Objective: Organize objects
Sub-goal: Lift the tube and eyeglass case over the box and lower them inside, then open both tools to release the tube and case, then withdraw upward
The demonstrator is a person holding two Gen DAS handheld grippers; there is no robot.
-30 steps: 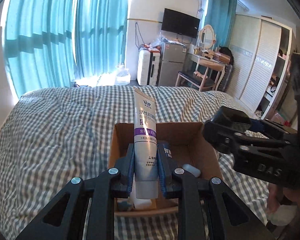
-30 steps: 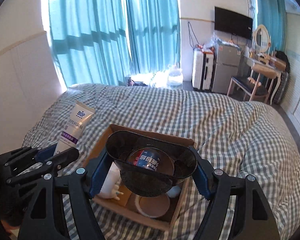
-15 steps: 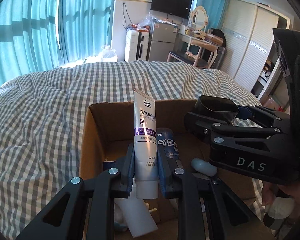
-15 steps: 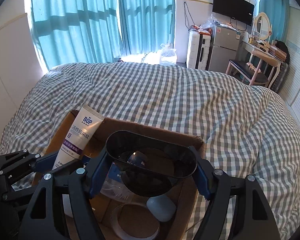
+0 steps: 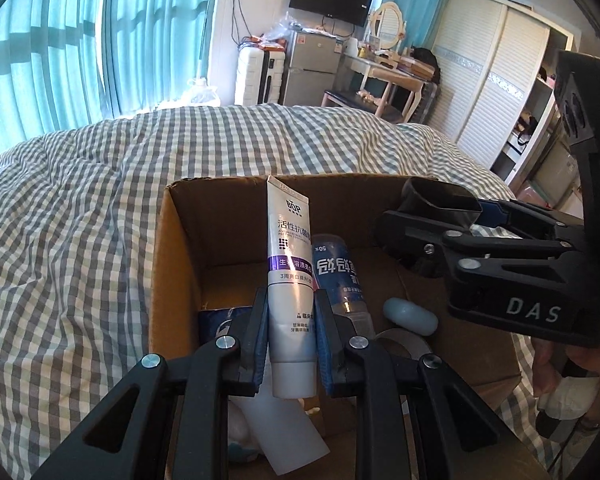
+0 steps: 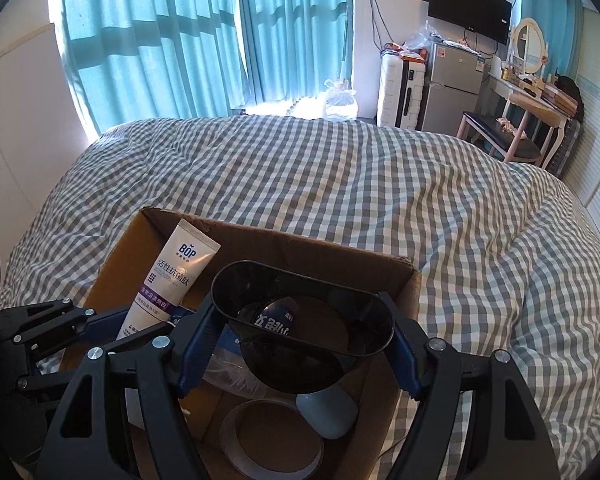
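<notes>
An open cardboard box (image 5: 180,248) sits on the checked bed; it also shows in the right wrist view (image 6: 312,246). My left gripper (image 5: 291,320) is shut on a white toothpaste tube (image 5: 290,264), held upright over the box's left part; the tube also shows in the right wrist view (image 6: 168,276). My right gripper (image 6: 300,344) is shut on a dark translucent bowl (image 6: 300,312), held over the box's right part; the bowl also shows in the left wrist view (image 5: 440,200). Inside the box lie a blue-labelled bottle (image 5: 338,272), a pale blue oval object (image 5: 410,316) and a tape roll (image 6: 274,440).
The grey-and-white checked duvet (image 6: 380,184) spreads around the box. Teal curtains (image 6: 180,36) hang behind the bed. A white suitcase (image 6: 400,92), a small fridge (image 6: 452,84) and a dressing table with a chair (image 6: 516,120) stand at the far wall.
Both grippers have moved forward and down over the box, so the box fills more of both views. The tube and the bowl stay held.
</notes>
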